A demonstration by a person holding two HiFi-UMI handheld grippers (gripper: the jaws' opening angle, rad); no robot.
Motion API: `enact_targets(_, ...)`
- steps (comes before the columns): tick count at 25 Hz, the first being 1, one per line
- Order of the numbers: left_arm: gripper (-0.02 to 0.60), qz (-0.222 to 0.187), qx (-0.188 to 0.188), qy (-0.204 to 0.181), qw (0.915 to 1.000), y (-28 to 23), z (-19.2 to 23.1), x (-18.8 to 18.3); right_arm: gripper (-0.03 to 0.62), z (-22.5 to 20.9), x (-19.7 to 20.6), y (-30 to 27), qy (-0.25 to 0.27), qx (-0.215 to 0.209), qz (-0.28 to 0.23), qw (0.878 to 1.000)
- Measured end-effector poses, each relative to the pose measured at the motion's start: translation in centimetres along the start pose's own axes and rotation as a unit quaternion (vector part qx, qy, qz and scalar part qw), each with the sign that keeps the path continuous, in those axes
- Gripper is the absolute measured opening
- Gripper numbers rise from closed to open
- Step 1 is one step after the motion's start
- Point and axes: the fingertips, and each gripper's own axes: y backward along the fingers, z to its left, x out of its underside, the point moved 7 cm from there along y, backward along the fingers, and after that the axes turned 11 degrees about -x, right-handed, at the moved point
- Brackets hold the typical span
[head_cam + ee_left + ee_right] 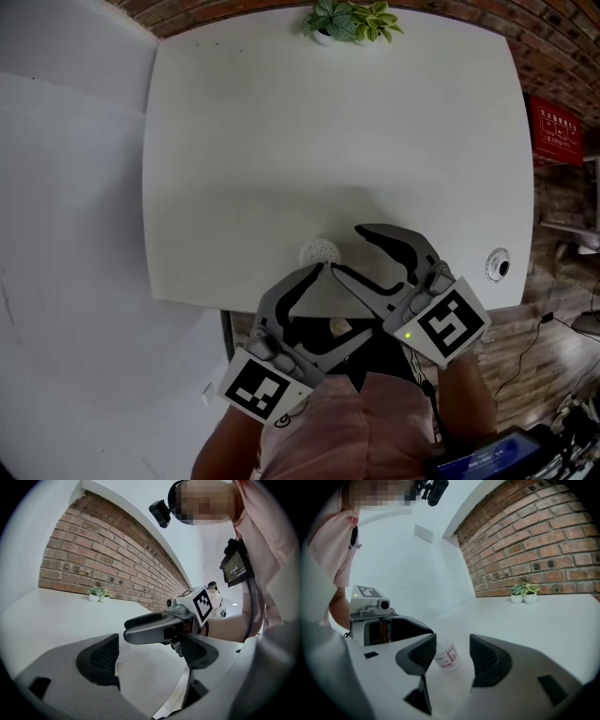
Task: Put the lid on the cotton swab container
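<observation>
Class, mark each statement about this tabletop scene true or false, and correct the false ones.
1. A potted plant stands at the far edge of the table. True.
2. The cotton swab container stands in the table's middle. False: it stands near the near edge, by the gripper tips.
3. The right gripper clamps the container. False: its jaws stand apart, and the container shows between them with no pad pressing on it.
4. A brick wall stands behind the table. True.
</observation>
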Motion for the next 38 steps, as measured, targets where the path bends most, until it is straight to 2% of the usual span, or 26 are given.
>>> enact_targets(7, 0.423, 0.001, 0.003, 0.003, 1.0, -0.3, -0.1, 0.0, 0.227, -0.3, -0.1, 0.1, -0.013, -0.004, -0.019, 1.0)
enact_targets(11, 0.423, -0.006, -0.002, 0.004, 1.0, 0.1, -0.3, -0.7, 0.227, -0.8, -1.5, 1.6, 0.011, 0.005, -0.055, 0.998)
enact_targets(15, 0.422, -0.045, -0.02, -0.004, 0.9988, 1.0, 0.0, -3.3, 0.219, -0.7, -4.9, 3.5, 0.039, 0.036, -0.094, 0.994)
enact_targets(17, 0.397, -0.073, -0.044, -0.005, 0.9963, 2.2, 0.5, -5.4, 0.209, -0.1, -7.0, 4.7, 0.054, 0.058, -0.118, 0.99)
enact_targets(19, 0.341, -0.113, -0.094, -0.022, 0.9889, 3.7, 1.5, -7.9, 0.185, 0.8, -9.1, 6.0, 0.069, 0.084, -0.143, 0.984)
enact_targets(22, 0.11, -0.177, -0.203, -0.042, 0.9622, 6.4, 3.4, -12.2, 0.118, 2.3, -12.2, 7.9, 0.09, 0.132, -0.176, 0.971)
enact_targets(24, 0.056, -0.207, -0.246, -0.041, 0.9459, 7.9, 4.0, -14.8, 0.048, 3.4, -14.0, 8.7, 0.112, 0.169, -0.19, 0.961)
enact_targets(25, 0.034, -0.225, -0.256, -0.041, 0.9392, 8.5, 4.1, -16.0, 0.014, 4.0, -14.7, 8.9, 0.123, 0.188, -0.192, 0.955)
enact_targets(27, 0.0, -0.256, -0.263, -0.044, 0.9291, 9.6, 3.8, -17.9, 0.006, 5.0, -15.5, 8.9, 0.139, 0.218, -0.19, 0.947)
enact_targets(30, 0.0, -0.288, -0.258, -0.061, 0.9202, 10.5, 3.0, -20.1, 0.006, 6.0, -16.6, 8.8, 0.15, 0.237, -0.194, 0.94)
enact_targets(33, 0.0, -0.296, -0.26, -0.076, 0.916, 10.9, 2.4, -21.2, 0.005, 6.9, -17.6, 8.8, 0.161, 0.244, -0.201, 0.935)
enact_targets(38, 0.0, -0.3, -0.257, -0.08, 0.9152, 10.8, 2.2, -21.9, 0.005, 7.4, -18.4, 9.0, 0.172, 0.258, -0.205, 0.929)
